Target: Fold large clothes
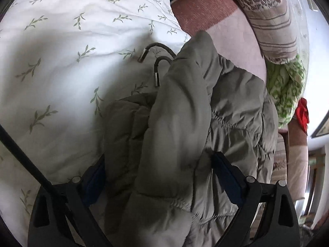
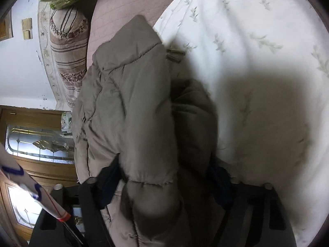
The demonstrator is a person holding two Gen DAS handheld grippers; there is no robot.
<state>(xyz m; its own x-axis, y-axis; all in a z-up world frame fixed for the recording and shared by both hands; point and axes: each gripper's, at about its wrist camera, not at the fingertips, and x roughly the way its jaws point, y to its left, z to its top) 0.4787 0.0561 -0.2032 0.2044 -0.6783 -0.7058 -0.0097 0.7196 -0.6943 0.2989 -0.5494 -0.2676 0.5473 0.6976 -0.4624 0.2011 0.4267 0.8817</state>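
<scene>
Judging by the bunched cloth, a fold of the padded jacket (image 1: pixel 185 123) was being carried over the white bedding (image 1: pixel 61 51). Thick folds were pinched by the left gripper (image 1: pixel 158 177) and right gripper (image 2: pixel 164 183). Level lowering was called for next.

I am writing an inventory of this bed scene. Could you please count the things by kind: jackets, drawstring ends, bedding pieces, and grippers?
Padded grey jacket: 1
Metal-tipped drawstring ends: 2
Bedding pieces, namely leaf-print white duvet, striped pillow, green floral bundle: 3
Grippers, left gripper and right gripper, each around jacket fabric: 2
Total: 8
</scene>
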